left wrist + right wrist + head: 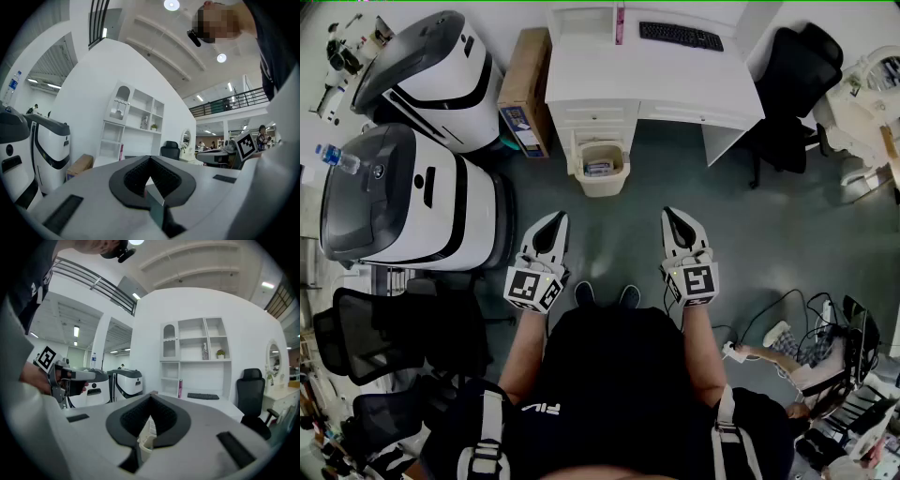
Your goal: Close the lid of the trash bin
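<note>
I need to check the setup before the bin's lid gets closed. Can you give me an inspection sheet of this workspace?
Surface: grey-green floor; the person stands on it.
Job's things: beige trash bin at the foot of the white desk, open, with contents showing.
Clutter: cardboard box left of the desk; water bottle beside a white machine.
Grippers: left gripper and right gripper both shut, empty, apart from the bin.
Cables: tangle on the floor at right.
Surroundings: keyboard on the desk; black office chair.
</note>
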Tool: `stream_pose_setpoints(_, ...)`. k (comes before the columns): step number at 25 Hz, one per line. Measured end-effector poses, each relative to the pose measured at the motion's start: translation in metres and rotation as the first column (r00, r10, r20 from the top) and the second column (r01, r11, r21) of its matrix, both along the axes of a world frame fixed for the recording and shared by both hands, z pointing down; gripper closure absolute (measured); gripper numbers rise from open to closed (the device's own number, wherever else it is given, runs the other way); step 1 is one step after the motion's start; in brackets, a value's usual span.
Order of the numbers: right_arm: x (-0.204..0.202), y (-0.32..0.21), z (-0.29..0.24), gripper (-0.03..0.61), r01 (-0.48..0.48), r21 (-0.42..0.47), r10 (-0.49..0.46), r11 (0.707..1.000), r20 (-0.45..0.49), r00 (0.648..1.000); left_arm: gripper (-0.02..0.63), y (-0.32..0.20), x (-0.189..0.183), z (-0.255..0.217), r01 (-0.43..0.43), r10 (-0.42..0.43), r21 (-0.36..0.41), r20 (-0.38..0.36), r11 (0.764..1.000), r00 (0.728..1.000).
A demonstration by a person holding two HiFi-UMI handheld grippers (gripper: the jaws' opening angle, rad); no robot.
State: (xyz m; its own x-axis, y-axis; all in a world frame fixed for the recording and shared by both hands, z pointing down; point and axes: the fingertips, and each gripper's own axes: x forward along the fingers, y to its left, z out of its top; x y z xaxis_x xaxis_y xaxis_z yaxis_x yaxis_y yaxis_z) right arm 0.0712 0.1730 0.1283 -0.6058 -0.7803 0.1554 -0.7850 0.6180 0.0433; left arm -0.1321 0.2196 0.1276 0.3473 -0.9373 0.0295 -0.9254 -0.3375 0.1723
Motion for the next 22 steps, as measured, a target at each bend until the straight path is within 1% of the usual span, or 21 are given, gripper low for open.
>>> stream_pose_setpoints(4,0.006,0.002,0.001,0.575,0.003,-0.008,-0.003,1.0,0.0,1.0,0.612,0.003,0.003,0.0,0.011,-0.011,-0.004,0.0,1.0,1.0)
stream_pose_setpoints(9,0.008,0.003,0.006,0.575,0.023,-0.016,-0.023,1.0,-0.002,1.0,0.612,0.004,0.001,0.008,0.042,-0.043,-0.027,-0.002,0.999,0.999)
stream_pose_setpoints(15,0.013,-0.001,0.006,0.575,0.044,-0.021,-0.043,0.999,0.002,0.999,0.612,0.002,0.009,0.005,0.051,-0.051,-0.026,0.002,0.998,0.999)
stream_pose_setpoints(18,0.017,-0.002,0.001,0.575,0.067,0.002,-0.067,0.998,0.012,0.998,0.612,0.002,0.017,0.004,0.057,-0.057,-0.024,0.005,0.998,0.998)
stream_pose_setpoints(22,0.022,0.0,0.0,0.574,0.116,0.039,-0.116,0.993,0.009,0.993,0.611,0.003,0.028,-0.005,0.072,-0.073,0.016,0.015,0.997,0.997)
